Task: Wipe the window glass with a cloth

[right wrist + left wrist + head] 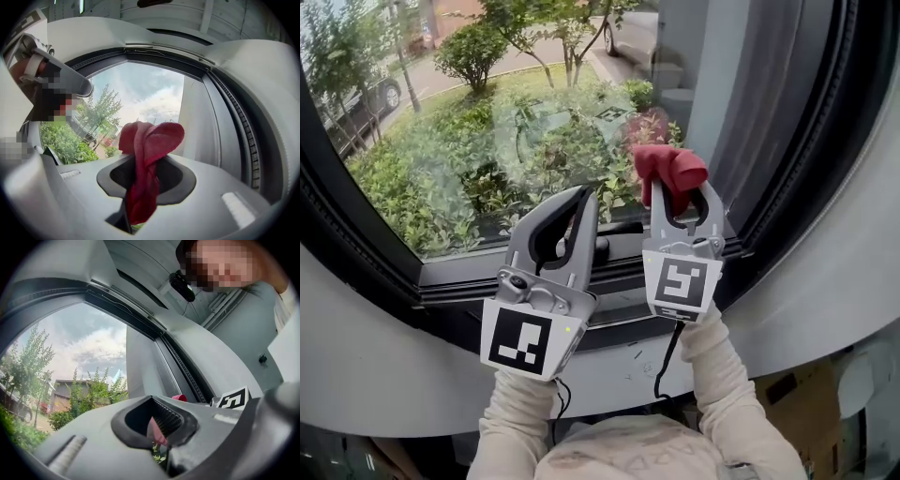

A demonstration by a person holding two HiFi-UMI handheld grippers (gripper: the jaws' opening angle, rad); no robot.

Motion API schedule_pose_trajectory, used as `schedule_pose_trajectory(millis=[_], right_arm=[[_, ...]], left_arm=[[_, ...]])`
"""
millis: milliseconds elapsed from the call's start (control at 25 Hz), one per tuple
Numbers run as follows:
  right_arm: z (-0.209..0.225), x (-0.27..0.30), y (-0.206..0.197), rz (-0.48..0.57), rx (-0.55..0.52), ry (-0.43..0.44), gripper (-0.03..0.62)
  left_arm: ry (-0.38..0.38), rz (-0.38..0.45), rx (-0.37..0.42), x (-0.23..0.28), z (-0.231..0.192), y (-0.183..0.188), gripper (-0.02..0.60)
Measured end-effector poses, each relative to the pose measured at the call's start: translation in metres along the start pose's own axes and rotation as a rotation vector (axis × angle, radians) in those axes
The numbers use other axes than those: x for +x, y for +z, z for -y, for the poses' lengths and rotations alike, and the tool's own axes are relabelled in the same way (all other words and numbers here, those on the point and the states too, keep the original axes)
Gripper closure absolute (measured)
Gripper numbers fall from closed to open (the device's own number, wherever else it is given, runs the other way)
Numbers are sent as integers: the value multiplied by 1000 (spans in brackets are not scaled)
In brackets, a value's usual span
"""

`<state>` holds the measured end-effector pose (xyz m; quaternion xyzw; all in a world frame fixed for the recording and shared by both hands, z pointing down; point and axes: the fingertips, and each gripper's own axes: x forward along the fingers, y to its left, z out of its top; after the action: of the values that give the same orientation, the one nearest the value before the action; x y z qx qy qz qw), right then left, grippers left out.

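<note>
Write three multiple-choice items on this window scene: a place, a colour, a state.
1. Where is the cloth? A) in the right claw B) on a chair C) on the floor
2. What colour is the cloth? A) blue B) red C) white
3. How is the left claw? A) wide open B) shut, empty C) shut on a sponge
Answers: 1 A, its jaws pinch it; 2 B, red in the head view; 3 B, its jaws meet, nothing held.
</note>
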<state>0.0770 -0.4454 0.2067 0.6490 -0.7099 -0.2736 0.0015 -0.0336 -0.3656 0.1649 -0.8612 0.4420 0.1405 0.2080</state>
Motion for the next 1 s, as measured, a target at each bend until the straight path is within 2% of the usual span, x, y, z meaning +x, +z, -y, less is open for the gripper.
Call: schedule_pose_trajectory(millis=[480,1000], right_arm=[[82,-3,-37,-55,53,-112,464],[102,-5,-47,-92,88,-174,467]], left_arm=[[-32,-5,-10,37,41,-8,580],[-23,-13,3,26,37,-4,580]])
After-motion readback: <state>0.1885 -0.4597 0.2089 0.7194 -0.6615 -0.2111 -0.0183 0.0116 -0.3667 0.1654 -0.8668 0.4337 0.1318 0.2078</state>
